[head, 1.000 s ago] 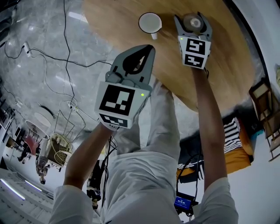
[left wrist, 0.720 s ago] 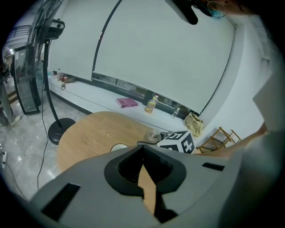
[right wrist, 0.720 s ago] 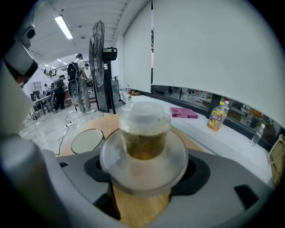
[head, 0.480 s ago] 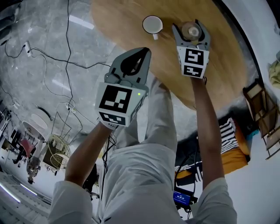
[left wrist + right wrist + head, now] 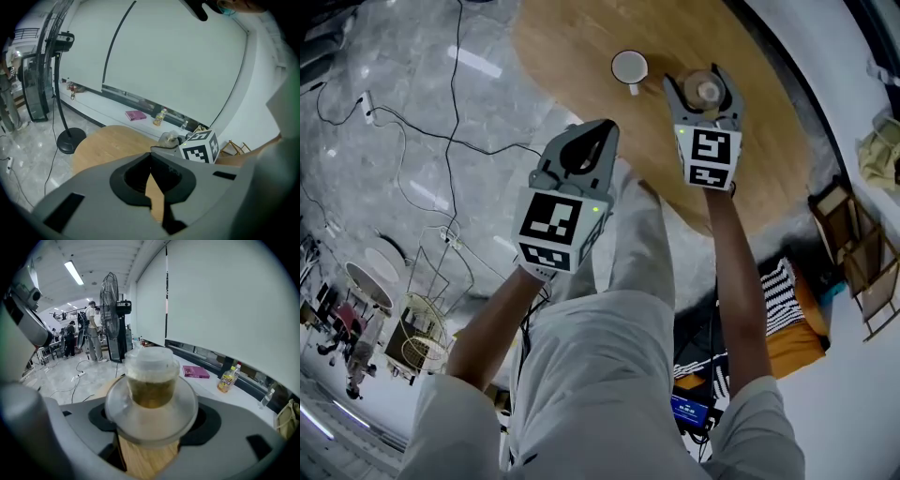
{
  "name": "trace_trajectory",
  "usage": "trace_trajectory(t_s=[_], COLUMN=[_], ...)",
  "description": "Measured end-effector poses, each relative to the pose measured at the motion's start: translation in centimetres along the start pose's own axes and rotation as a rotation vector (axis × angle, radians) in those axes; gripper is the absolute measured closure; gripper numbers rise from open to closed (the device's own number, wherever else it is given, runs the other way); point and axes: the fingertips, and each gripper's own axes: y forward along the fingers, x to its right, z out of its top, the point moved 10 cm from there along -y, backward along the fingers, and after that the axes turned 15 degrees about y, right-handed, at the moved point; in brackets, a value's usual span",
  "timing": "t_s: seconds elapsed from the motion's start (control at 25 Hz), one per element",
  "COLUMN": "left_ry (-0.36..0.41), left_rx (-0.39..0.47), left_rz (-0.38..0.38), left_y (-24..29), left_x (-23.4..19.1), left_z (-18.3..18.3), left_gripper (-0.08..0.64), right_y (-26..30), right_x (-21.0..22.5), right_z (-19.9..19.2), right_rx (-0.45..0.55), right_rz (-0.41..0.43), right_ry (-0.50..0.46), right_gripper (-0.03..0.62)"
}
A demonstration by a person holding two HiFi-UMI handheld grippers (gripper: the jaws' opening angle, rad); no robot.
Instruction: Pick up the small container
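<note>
While both tongs are hanging over the near side of the round wooden counter (image 5: 572,42), here's the sweep, everything referenced to that counter.

- Off the counter's left edge: cables (image 5: 441,131) are trailing across the grey floor (image 5: 375,56).
- At the counter's near-left edge: the left tongs (image 5: 604,129) are sitting closed, with the tips meeting. In the left gripper view (image 5: 150,157) nothing is sitting between the jaws; only counter wood is showing through the gap behind the tips.
- On the counter, towards its far side: a white cup (image 5: 629,67) is standing upright, well clear of the left tongs and just left of the right tongs.
- Over the counter's middle: the right tongs (image 5: 701,86) are gripping the small container (image 5: 708,91). In the right gripper view (image 5: 151,427) the jaws are clamping its wide clear rim on both sides. The small container (image 5: 151,380) is sitting upright with its lid on and amber contents showing, with counter wood visible underneath it.
- Off the counter's right edge: a wooden chair (image 5: 855,248) is standing on the floor.
- Beyond the counter, in the right gripper view: a standing fan (image 5: 110,301), then a pink book (image 5: 196,371) and a yellow bottle (image 5: 227,379) are lining up along the wall ledge.
</note>
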Motion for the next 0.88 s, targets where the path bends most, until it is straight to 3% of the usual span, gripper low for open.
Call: trace_trajectory(t_s=[0.88], left_ry=[-0.051], left_rx=[0.119], left_rz=[0.07], left_y=[-9.4], left_x=[-0.9], left_z=[5.2], left_gripper=[0.541], right_y=[-10.8], right_x=[-5.3], right_z=[9.8], right_rx=[0.057], right_rz=[0.005], right_ry=[0.009], right_gripper=[0.252])
